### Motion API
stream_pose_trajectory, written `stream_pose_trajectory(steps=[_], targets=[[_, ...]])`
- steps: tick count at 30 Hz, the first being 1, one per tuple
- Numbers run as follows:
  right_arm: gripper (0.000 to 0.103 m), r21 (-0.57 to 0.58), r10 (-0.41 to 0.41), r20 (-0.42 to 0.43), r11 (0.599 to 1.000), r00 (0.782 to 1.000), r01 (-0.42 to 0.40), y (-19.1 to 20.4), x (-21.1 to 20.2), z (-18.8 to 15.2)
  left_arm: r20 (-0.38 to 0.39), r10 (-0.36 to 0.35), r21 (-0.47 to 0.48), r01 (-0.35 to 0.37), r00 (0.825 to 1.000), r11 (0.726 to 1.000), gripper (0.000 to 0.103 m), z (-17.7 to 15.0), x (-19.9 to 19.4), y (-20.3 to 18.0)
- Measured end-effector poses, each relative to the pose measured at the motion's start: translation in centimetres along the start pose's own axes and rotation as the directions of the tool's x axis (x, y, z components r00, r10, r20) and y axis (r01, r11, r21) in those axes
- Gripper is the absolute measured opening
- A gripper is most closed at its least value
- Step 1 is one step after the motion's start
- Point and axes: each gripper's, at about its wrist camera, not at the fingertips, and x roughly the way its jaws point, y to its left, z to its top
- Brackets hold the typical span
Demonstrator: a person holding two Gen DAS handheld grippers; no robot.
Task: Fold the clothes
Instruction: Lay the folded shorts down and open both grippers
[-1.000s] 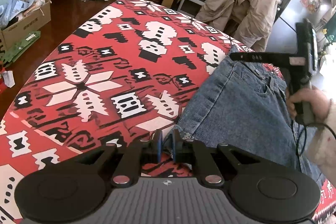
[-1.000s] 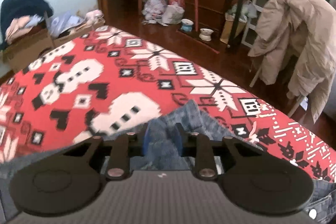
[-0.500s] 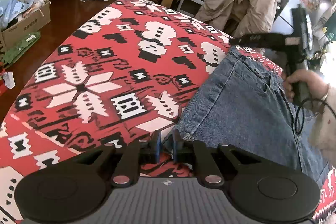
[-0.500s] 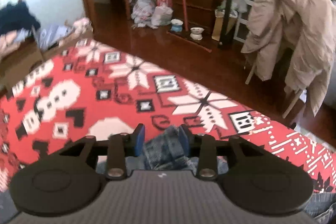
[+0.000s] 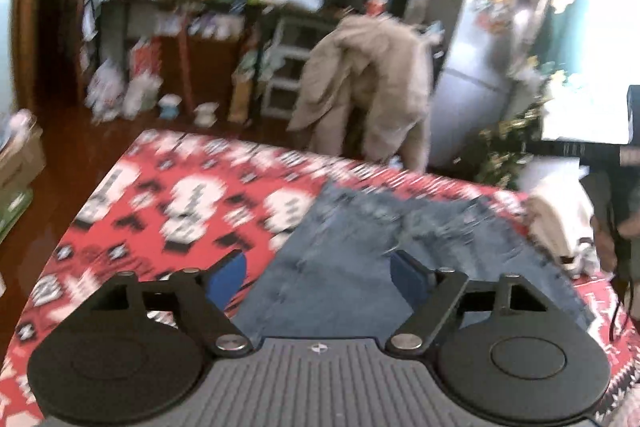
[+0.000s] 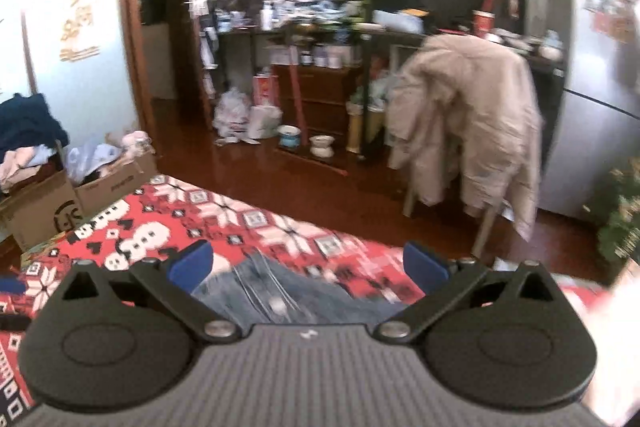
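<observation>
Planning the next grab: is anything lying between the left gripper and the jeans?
Nothing visible. The left gripper hangs just above the jeans, its jaws opening with nothing held between them, only bare denim on the red patterned cloth.

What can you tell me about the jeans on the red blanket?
The jeans are faded blue denim, with stitched seams and some creases. They lie spread out fairly flat on the red patterned blanket, reaching toward its far edge. The picture is blurry, so small details such as pockets are hard to make out. Both hand-held grippers, left and right, are above the denim with their jaws opening, and nothing is pinched between them. Only the blanket touches the jeans.
</observation>
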Motion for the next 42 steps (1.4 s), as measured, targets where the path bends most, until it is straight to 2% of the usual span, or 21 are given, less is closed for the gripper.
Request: stream_pose_trajectory(steps=[1, 3, 7, 9, 14, 19, 22, 23, 25, 27, 28, 30, 31, 33, 37, 41, 42], targets=[[0.102, 0.011, -0.024, -0.009, 1.000, 1.000, 0.025, -0.3, -1.3, -0.6, 0.018, -0.017, 0.022, 0.016, 1.000, 1.000, 0.093, 0.1, -0.1, -0.9], [0.102, 0.045, -0.084, -0.022, 0.995, 0.996, 0.085, -0.8, -3.8, -2.5, 0.033, -0.061, 0.041, 0.060, 0.998, 0.997, 0.096, 0.1, -0.1, -2.4], [0.102, 0.126, -0.166, 0.009, 0.978, 0.986, 0.163, -2.3, -8.6, -6.4, 0.045, -0.154, 0.053, 0.152, 0.987, 0.987, 0.099, 0.4, 0.3, -5.0], [0.102, 0.152, -0.197, -0.001, 0.969, 0.980, 0.194, -2.7, -10.6, -8.3, 0.050, -0.181, 0.050, 0.178, 0.982, 0.983, 0.099, 0.6, 0.5, -6.2], [0.102, 0.128, -0.284, -0.067, 0.948, 0.957, 0.290, -2.7, -13.8, -11.4, 0.070, -0.207, 0.130, 0.197, 0.976, 0.972, 0.099, 0.7, 0.8, -9.3], [0.102, 0.175, -0.281, -0.033, 0.943, 0.959, 0.283, -2.6, -16.4, -14.1, 0.115, -0.221, 0.221, 0.192, 0.968, 0.956, 0.103, 0.3, 0.6, -11.9], [0.102, 0.147, -0.320, -0.045, 0.935, 0.946, 0.323, -2.0, -16.7, -14.8, 0.138, -0.218, 0.236, 0.182, 0.966, 0.955, 0.103, -0.2, 0.6, -12.7], [0.102, 0.118, -0.362, -0.040, 0.924, 0.931, 0.364, -1.6, -16.9, -15.1, 0.142, -0.227, 0.237, 0.189, 0.964, 0.953, 0.103, -0.4, 0.8, -12.9], [0.102, 0.051, -0.474, -0.017, 0.879, 0.880, 0.474, -0.7, -17.1, -16.0, 0.183, -0.238, 0.221, 0.195, 0.954, 0.955, 0.103, -0.8, 1.2, -13.2], [0.102, -0.004, -0.531, 0.009, 0.847, 0.847, 0.531, 0.0, -17.3, -16.8, 0.180, -0.202, 0.216, 0.161, 0.963, 0.963, 0.103, -0.8, 2.0, -13.9], [0.102, -0.004, -0.513, 0.011, 0.858, 0.858, 0.513, 0.0, -17.4, -17.1, 0.168, -0.196, 0.226, 0.156, 0.966, 0.962, 0.103, -0.7, 2.5, -14.2], [0.102, 0.025, -0.434, -0.007, 0.900, 0.901, 0.434, -0.4, -17.6, -17.6, 0.153, -0.205, 0.259, 0.160, 0.967, 0.952, 0.103, -0.5, 3.4, -14.8], [0.102, 0.040, -0.402, -0.024, 0.914, 0.915, 0.403, -0.4, -17.4, -17.7, 0.141, -0.202, 0.279, 0.157, 0.969, 0.947, 0.103, -0.4, 3.9, -15.2], [0.102, 0.051, -0.407, -0.046, 0.911, 0.912, 0.409, -0.5, -17.0, -18.2, 0.113, -0.201, 0.312, 0.157, 0.973, 0.937, 0.103, -0.3, 5.1, -16.0], [0.102, 0.028, -0.441, -0.014, 0.897, 0.897, 0.441, -0.4, -16.2, -19.1, 0.042, -0.207, 0.359, 0.179, 0.977, 0.916, 0.103, 0.3, 7.8, -17.3], [0.102, 0.039, -0.371, -0.055, 0.927, 0.927, 0.373, -0.7, -14.0, -19.6, -0.001, -0.208, 0.388, 0.192, 0.978, 0.901, 0.095, 1.3, 10.5, -18.3], [0.102, 0.041, -0.370, -0.053, 0.927, 0.927, 0.372, -0.5, -13.3, -19.7, -0.007, -0.212, 0.389, 0.198, 0.977, 0.900, 0.090, 1.7, 11.3, -18.4]])
